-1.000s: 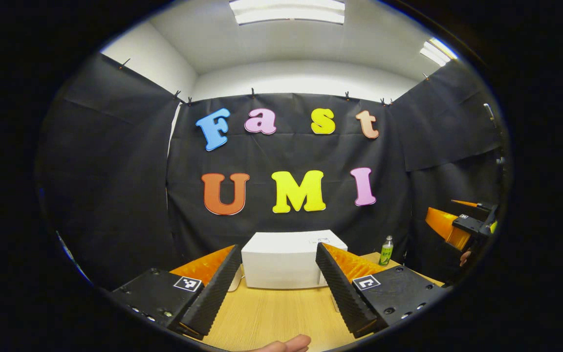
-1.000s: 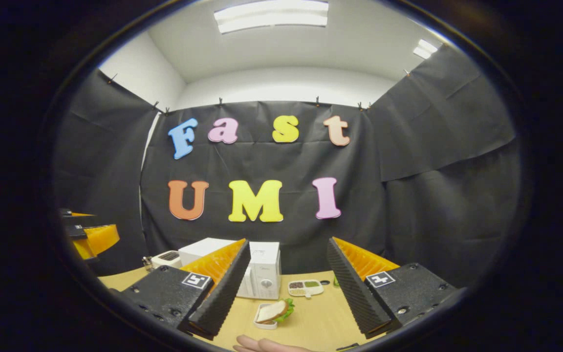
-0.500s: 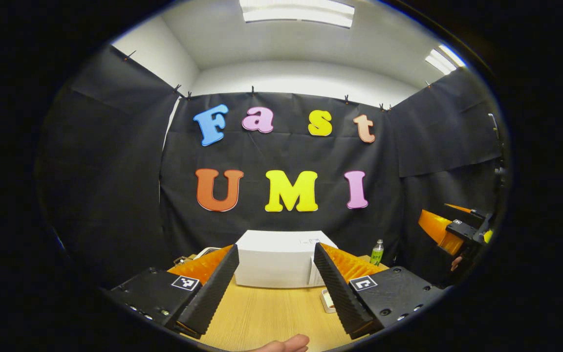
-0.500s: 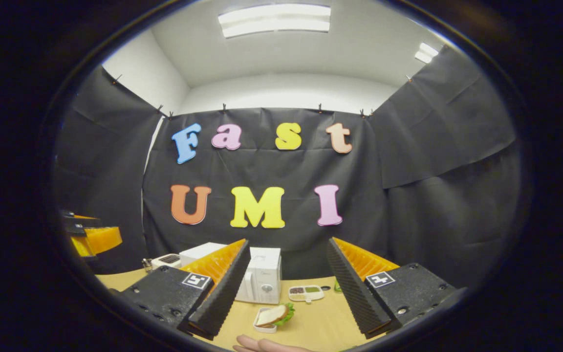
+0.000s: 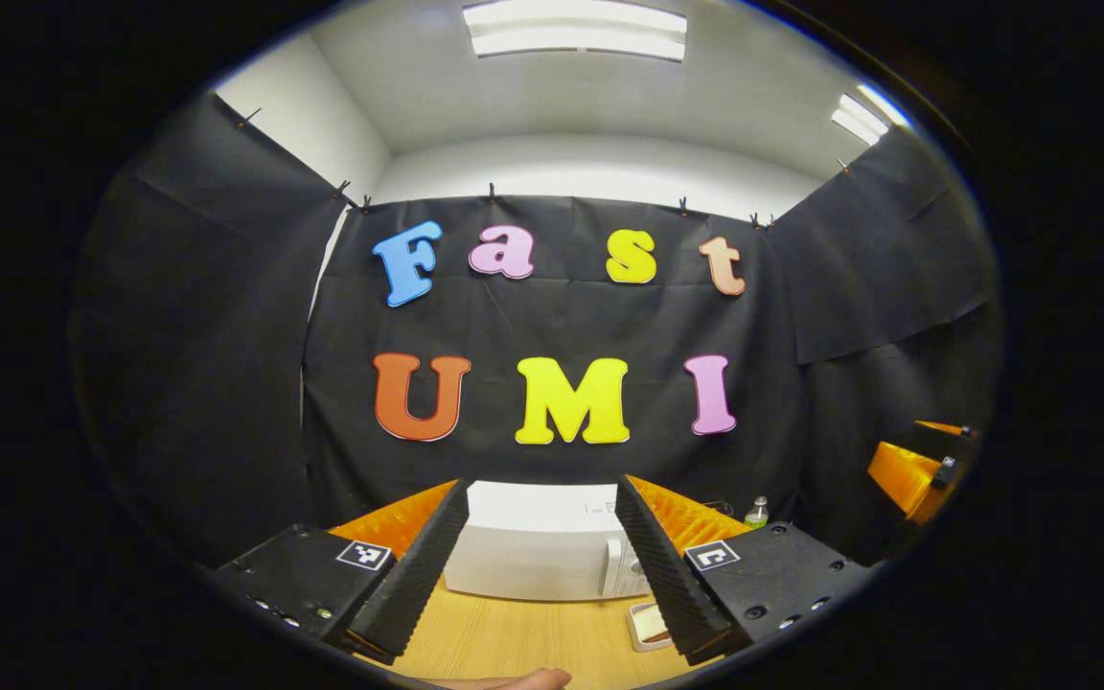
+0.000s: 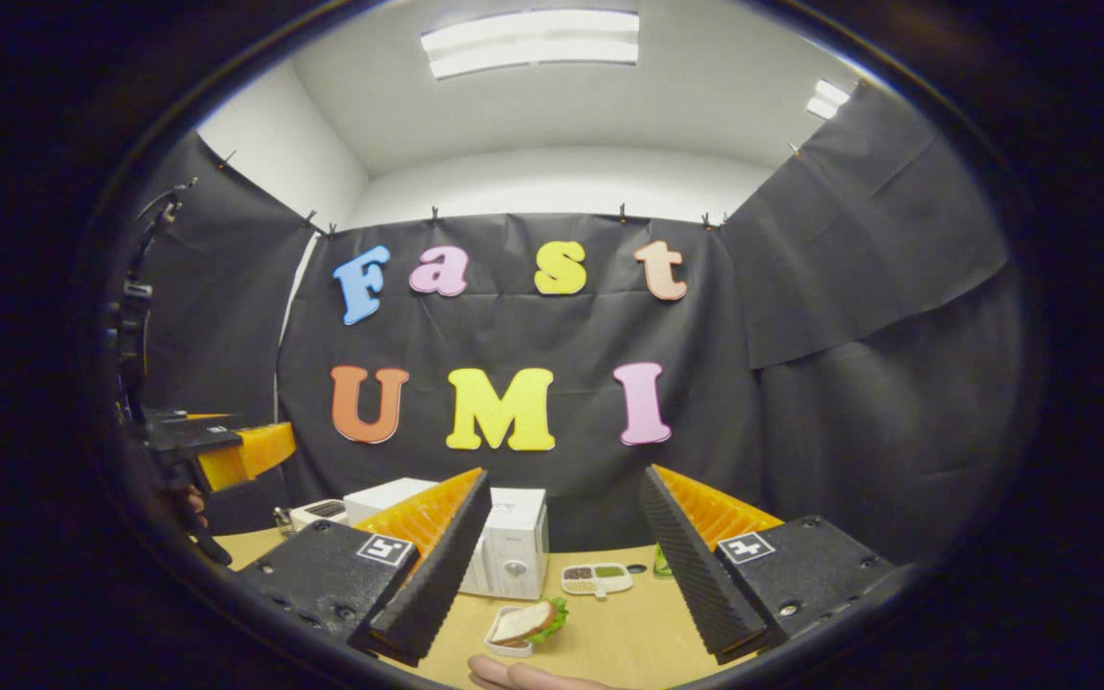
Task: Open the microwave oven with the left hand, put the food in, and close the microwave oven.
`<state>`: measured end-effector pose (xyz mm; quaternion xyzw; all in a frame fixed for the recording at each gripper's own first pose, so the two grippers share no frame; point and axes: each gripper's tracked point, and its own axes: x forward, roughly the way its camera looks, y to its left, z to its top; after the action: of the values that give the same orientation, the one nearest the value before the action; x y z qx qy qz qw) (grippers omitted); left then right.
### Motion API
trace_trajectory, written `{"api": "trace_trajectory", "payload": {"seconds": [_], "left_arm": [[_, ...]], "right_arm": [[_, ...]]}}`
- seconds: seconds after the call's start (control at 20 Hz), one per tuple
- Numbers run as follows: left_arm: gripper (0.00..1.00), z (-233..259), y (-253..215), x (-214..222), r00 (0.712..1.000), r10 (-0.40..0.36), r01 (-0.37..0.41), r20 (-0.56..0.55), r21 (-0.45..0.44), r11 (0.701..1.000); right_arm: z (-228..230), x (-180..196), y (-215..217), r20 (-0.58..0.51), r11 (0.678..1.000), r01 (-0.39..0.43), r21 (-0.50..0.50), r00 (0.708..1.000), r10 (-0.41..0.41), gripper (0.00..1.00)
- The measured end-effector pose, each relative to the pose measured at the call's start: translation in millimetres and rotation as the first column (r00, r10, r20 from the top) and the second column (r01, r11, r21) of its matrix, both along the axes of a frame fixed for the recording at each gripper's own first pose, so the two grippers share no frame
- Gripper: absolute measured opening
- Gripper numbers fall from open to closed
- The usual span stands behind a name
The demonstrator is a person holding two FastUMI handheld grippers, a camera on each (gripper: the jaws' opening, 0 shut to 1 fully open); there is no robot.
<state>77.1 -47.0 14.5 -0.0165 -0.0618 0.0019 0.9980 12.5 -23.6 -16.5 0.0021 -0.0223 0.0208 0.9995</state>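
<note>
The left gripper [image 5: 538,575] has moved closer to the microwave [image 5: 533,556], which now looks bigger between its fingers than a second ago; I judge the approach to the door has started. The door is closed. Both grippers are held level, fingers apart and empty. The right gripper [image 6: 562,575] waits above the sandwich [image 6: 525,623], in its dish on the table [image 6: 609,642].

the microwave oven [image 5: 538,561] was a white box standing on the wooden table against the black cloth, its door shut and a pale handle beside the control panel at its right end. the food [image 6: 525,623], a sandwich of white bread with green lettuce, lay in a small white dish just before it.
</note>
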Motion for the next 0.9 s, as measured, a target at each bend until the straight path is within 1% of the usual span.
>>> {"api": "trace_trajectory", "payload": {"seconds": [0.1,0.2,0.25,0.3,0.35,0.4,0.45,0.5,0.55,0.6,0.75,0.9], "left_arm": [[0.95,-24,-11,30,0.999,0.008,-0.007,-0.039,0.011,1.000],[0.95,-49,-30,61,0.997,-0.015,0.015,-0.077,0.001,1.000],[0.95,-60,-40,77,0.996,-0.024,0.023,-0.090,-0.009,1.000],[0.95,-73,-48,91,0.995,-0.029,0.028,-0.099,-0.016,0.999],[0.96,-86,-57,106,0.993,-0.040,0.038,-0.111,-0.022,0.999],[0.95,-101,-69,123,0.991,-0.057,0.054,-0.123,-0.030,0.998],[0.95,-117,-79,137,0.988,-0.069,0.064,-0.137,-0.042,0.997],[0.96,-132,-86,151,0.986,-0.067,0.062,-0.150,-0.043,0.997],[0.95,-146,-92,164,0.984,-0.062,0.057,-0.164,-0.034,0.998],[0.95,-159,-99,176,0.983,-0.060,0.057,-0.176,-0.026,0.998],[0.95,-201,-131,204,0.968,-0.106,0.100,-0.225,-0.040,0.994],[0.95,-244,-142,227,0.951,-0.102,0.091,-0.293,-0.051,0.995]], "right_arm": [[-6,8,-11,-0.001,1.000,0.009,0.016,1.000,-0.009,1.00],[0,11,-25,0.037,0.998,0.020,0.062,0.999,-0.022,1.00],[-1,11,-29,0.053,0.998,0.017,0.064,0.998,-0.021,0.91],[-2,12,-37,0.060,0.998,0.026,0.053,0.998,-0.029,1.00],[-5,13,-46,0.066,0.998,0.043,0.042,0.997,-0.045,1.00],[-5,14,-54,0.077,0.998,0.061,0.031,0.995,-0.064,0.91],[-4,15,-61,0.090,0.997,0.081,0.017,0.993,-0.082,1.00],[-5,14,-66,0.101,0.996,0.091,0.001,0.991,-0.091,0.90],[-8,14,-68,0.104,0.996,0.092,-0.010,0.990,-0.090,1.00],[-11,13,-71,0.103,0.996,0.089,-0.018,0.991,-0.087,0.91],[-20,20,-87,0.101,0.995,0.097,-0.027,0.990,-0.094,0.91],[-37,32,-106,0.072,0.992,0.123,-0.039,0.990,-0.120,0.91]]}}
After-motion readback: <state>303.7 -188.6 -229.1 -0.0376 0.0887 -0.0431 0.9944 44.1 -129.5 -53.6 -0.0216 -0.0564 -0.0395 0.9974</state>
